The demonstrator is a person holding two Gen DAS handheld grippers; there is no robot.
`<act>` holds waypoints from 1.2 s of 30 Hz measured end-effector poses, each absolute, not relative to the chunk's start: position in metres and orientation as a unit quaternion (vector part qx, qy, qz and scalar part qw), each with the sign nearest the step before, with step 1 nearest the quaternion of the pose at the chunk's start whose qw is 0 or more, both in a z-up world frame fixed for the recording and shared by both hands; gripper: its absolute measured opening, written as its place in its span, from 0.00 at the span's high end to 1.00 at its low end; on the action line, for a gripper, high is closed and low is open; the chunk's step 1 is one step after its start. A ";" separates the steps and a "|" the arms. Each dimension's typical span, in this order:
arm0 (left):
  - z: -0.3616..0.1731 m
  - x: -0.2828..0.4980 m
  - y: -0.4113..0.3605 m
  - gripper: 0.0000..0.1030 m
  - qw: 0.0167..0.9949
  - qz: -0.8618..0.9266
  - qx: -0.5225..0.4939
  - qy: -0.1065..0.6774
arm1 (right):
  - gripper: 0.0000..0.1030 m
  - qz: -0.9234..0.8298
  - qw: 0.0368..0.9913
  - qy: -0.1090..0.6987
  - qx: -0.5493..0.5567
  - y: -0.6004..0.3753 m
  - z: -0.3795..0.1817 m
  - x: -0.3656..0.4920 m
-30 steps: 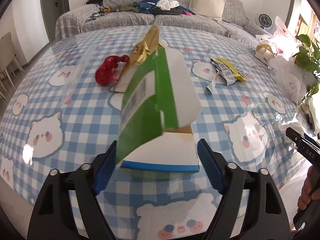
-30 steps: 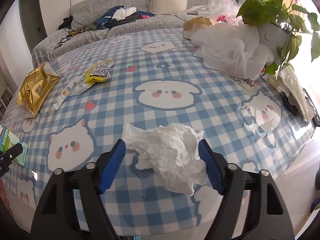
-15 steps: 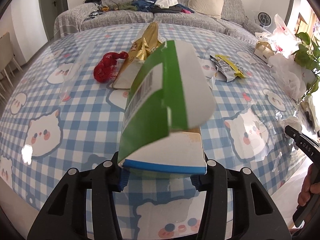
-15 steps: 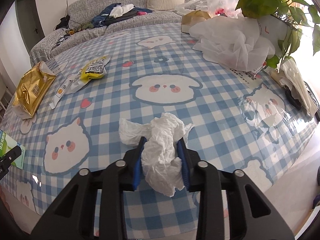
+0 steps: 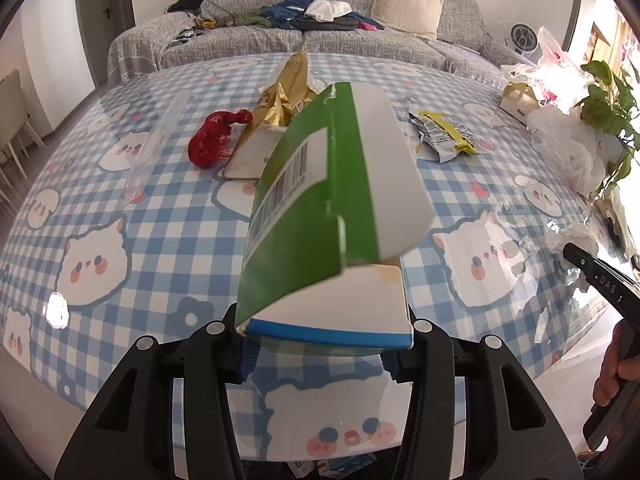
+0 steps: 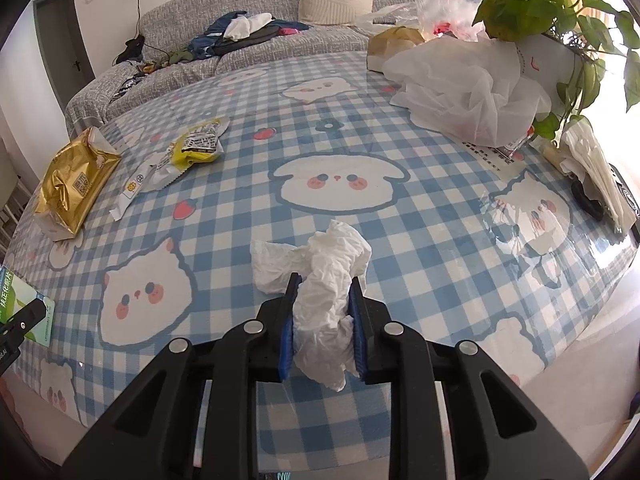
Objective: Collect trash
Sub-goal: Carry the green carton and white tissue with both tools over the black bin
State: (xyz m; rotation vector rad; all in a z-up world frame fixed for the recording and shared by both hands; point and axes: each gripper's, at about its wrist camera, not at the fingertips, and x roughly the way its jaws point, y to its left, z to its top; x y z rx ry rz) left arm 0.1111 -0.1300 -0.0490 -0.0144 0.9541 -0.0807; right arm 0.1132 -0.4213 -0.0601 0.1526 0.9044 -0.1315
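My left gripper (image 5: 320, 354) is shut on an opened green and white carton (image 5: 332, 216) and holds it above the blue checked table (image 5: 120, 208). My right gripper (image 6: 322, 322) is shut on a crumpled white tissue (image 6: 320, 292) lifted over the table's near edge. On the table lie a gold snack bag (image 5: 284, 92), a red crumpled wrapper (image 5: 212, 140) and a yellow and silver wrapper (image 5: 444, 134). The gold bag (image 6: 72, 184) and the yellow wrapper (image 6: 196, 146) also show in the right wrist view.
A white plastic bag (image 6: 468, 96) and a potted plant (image 6: 536, 4) stand at the table's right. A clear plastic tube (image 5: 156, 140) lies at the left. A grey sofa (image 5: 320, 36) with clothes is behind the table. A small paper box (image 5: 518, 98) sits far right.
Both grippers closed: the left on the carton, the right on the tissue. Both have since lifted their loads a little off the table.
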 end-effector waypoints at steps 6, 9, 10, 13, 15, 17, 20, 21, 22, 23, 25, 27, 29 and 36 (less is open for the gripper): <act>-0.042 0.096 -0.134 0.55 0.890 -0.047 -0.003 0.454 | 0.79 -0.058 0.898 0.429 0.073 -0.417 -0.054 0.104; -0.039 0.091 -0.137 0.55 0.891 -0.048 -0.002 0.452 | 0.79 -0.056 0.901 0.425 0.074 -0.416 -0.050 0.098; -0.038 0.090 -0.139 0.55 0.891 -0.049 -0.003 0.452 | 0.79 -0.056 0.901 0.424 0.074 -0.415 -0.048 0.096; -0.037 0.083 -0.140 0.55 0.891 -0.049 -0.003 0.452 | 0.79 -0.053 0.903 0.420 0.074 -0.414 -0.045 0.089; -0.036 0.077 -0.139 0.55 0.891 -0.049 -0.004 0.452 | 0.79 -0.052 0.904 0.418 0.074 -0.413 -0.043 0.085; -0.035 0.073 -0.138 0.55 0.891 -0.048 -0.005 0.452 | 0.79 -0.051 0.905 0.416 0.076 -0.412 -0.040 0.078; -0.033 0.065 -0.137 0.55 0.891 -0.046 -0.006 0.451 | 0.79 -0.047 0.906 0.414 0.076 -0.410 -0.037 0.072; -0.032 0.061 -0.137 0.55 0.892 -0.046 -0.007 0.450 | 0.79 -0.045 0.907 0.412 0.074 -0.408 -0.036 0.068; -0.031 0.059 -0.137 0.55 0.892 -0.046 -0.007 0.450 | 0.79 -0.045 0.908 0.411 0.073 -0.407 -0.034 0.065; -0.031 0.055 -0.137 0.55 0.892 -0.046 -0.007 0.449 | 0.79 -0.043 0.908 0.410 0.072 -0.406 -0.033 0.062; -0.028 0.047 -0.137 0.55 0.893 -0.047 -0.007 0.447 | 0.79 -0.041 0.909 0.408 0.070 -0.403 -0.032 0.056; -0.025 0.039 -0.136 0.55 0.895 -0.048 -0.008 0.444 | 0.79 -0.039 0.910 0.406 0.069 -0.402 -0.031 0.048; -0.024 0.031 -0.136 0.55 0.896 -0.051 -0.009 0.442 | 0.79 -0.037 0.911 0.405 0.068 -0.400 -0.030 0.041; -0.025 0.001 -0.135 0.55 0.896 -0.051 -0.002 0.441 | 0.79 -0.035 0.913 0.403 0.059 -0.396 -0.032 0.011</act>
